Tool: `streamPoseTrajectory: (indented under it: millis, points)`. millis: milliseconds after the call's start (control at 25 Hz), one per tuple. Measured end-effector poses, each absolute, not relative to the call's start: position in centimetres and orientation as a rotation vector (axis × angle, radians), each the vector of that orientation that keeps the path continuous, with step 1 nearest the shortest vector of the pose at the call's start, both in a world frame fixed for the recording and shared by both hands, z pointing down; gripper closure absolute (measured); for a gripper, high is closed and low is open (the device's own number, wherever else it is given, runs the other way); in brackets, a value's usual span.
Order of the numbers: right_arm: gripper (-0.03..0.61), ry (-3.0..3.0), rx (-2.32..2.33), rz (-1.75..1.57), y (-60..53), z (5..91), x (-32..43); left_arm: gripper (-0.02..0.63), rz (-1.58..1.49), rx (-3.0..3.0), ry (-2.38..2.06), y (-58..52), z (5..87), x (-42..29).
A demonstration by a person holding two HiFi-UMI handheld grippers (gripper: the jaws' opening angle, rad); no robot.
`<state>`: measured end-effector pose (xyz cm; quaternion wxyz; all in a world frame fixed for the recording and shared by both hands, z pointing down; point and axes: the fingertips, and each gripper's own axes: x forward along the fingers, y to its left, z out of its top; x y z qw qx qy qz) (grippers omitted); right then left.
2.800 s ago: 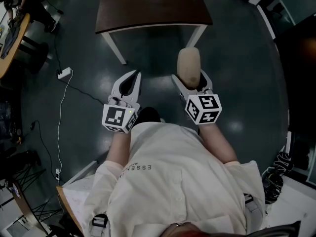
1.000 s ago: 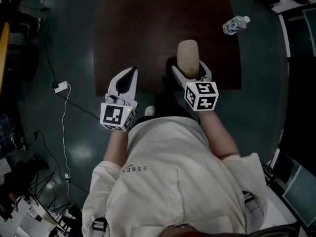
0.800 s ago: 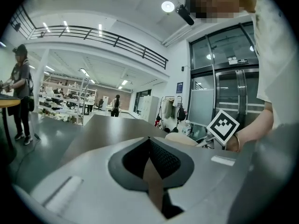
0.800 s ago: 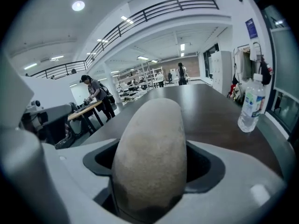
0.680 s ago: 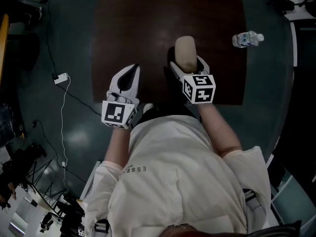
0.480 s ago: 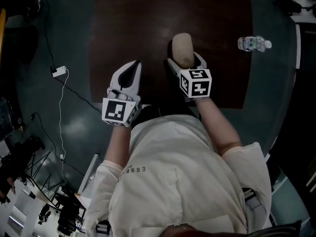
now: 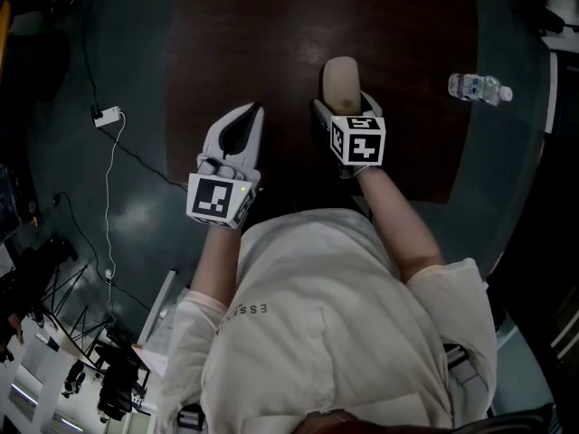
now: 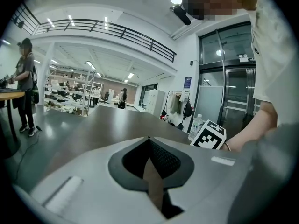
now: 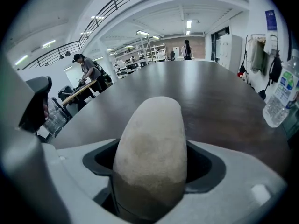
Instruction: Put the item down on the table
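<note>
Head view: a person in a white shirt (image 7: pixel 317 333) stands at the near edge of a dark brown table (image 7: pixel 271 25) with both grippers held out over it. The left gripper (image 7: pixel 254 111) points forward with its jaws drawn together to a point and nothing between them. The right gripper (image 7: pixel 344 108) is clamped on the item (image 7: pixel 341 81), a beige, rounded, oblong lump that sticks out past the jaw tips. The item is over the table's near middle part, and this view does not show whether it touches the wood. A bottle (image 7: pixel 479 87) is by the table's right edge. On the floor to the left lie a white power strip (image 7: pixel 104 116) and its cable

Left gripper view: the jaws meet at their tips, gripping nothing; only a thin sliver of table shows through the hollow between the dark pads (image 8: pixel 163 160). The tabletop runs on ahead. At right are the right gripper's marker cube (image 8: pixel 209 135) and the bottle behind it. A standing person (image 8: pixel 23 83) is far off at left

Right gripper view: the jaws press on the item from both sides, and its rounded end rises forward over the tabletop. The bottle stands upright at the right edge
</note>
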<state>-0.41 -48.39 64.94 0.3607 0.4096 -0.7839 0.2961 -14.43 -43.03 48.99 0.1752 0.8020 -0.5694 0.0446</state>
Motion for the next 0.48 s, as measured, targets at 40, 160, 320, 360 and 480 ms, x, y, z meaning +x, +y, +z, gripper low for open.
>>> streamPoseTrajectory:
  millis: [40,160,320,360,480]
  points:
    - [0.184,-2.013,1.065,0.756,-48.4,64.9,-0.3,0.598,0.120,2.284,-1.606,-42.9,48.8,-14.4]
    - [0.143,-2.038,1.114,0.725,-48.3,63.2,-0.3,0.598,0.097,2.333,-1.585,-42.6,47.5,-14.3]
    - [0.144,-2.169,1.166,0.641,-46.8,57.7,0.0,0.598,0.069,2.403,-1.553,-41.5,45.0,-13.4]
    - [0.149,-2.218,1.185,0.606,-46.1,55.9,-0.1,0.598,0.064,2.422,-1.545,-41.0,44.2,-13.3]
    - [0.282,-2.371,1.296,0.437,-43.7,50.0,-0.2,0.598,0.055,2.495,-1.518,-38.6,42.1,-13.2]
